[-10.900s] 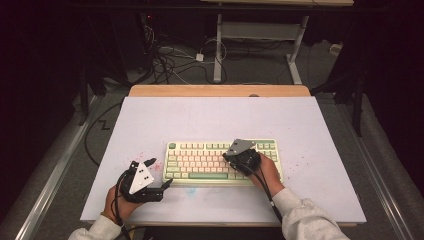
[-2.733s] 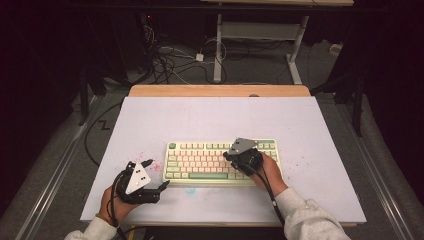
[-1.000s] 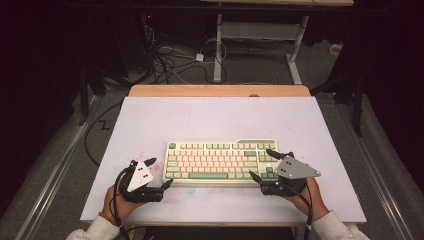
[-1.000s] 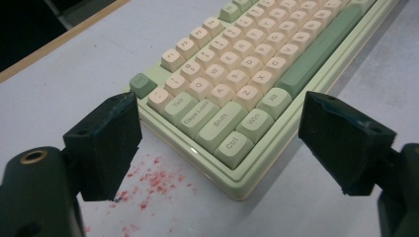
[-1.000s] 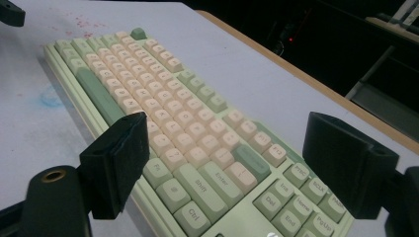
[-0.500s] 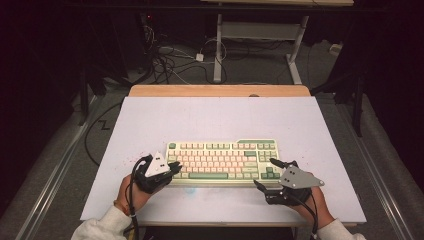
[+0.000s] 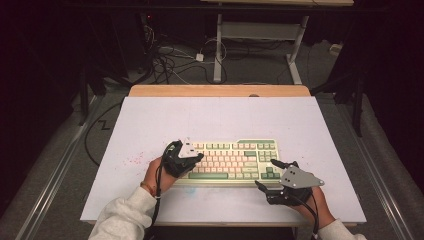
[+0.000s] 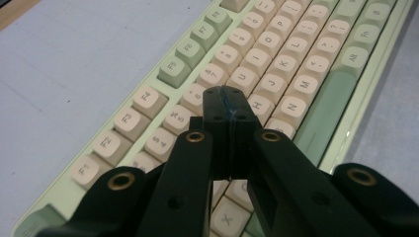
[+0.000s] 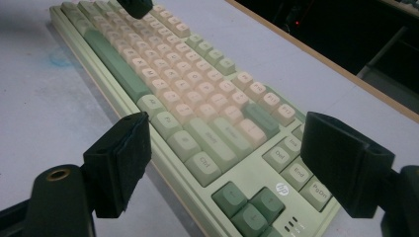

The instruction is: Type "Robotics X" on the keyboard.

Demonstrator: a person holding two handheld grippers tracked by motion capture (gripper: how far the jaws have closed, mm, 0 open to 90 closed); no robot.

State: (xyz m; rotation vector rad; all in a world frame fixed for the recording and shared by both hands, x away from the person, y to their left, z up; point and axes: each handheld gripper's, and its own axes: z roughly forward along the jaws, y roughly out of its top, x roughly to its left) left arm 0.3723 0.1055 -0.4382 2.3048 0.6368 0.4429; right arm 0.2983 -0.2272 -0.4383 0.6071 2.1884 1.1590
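Your left tool (image 7: 192, 159) sits over the left end of the keyboard (image 7: 235, 161), with your left hand (image 7: 156, 175) behind it at the near left of the keys. Its jaws have just been closing, and in the left gripper view they are pressed flat together with nothing between them. The joined tips (image 8: 225, 106) hover over the cream letter keys, close to the row that holds H and N; whether they touch a key you cannot tell from these pictures.

The keyboard lies flat on the pale bench (image 7: 150, 125), nearer its front edge than its back edge and a little right of the middle. It has a light green case, cream letter keys and darker green keys along the edges, with a long green space bar (image 8: 323, 106) on the near row. A faint scatter of reddish specks (image 7: 134, 160) marks the bench surface to the left of the keyboard.

Your right tool (image 7: 267, 175) rests low at the keyboard's near right corner, close to the bench's front edge, held in your right hand (image 7: 317, 205). Its jaws stand wide apart and hold nothing. In the right gripper view the dark green arrow keys (image 9: 249, 205) lie between the two black jaws, just beyond them.
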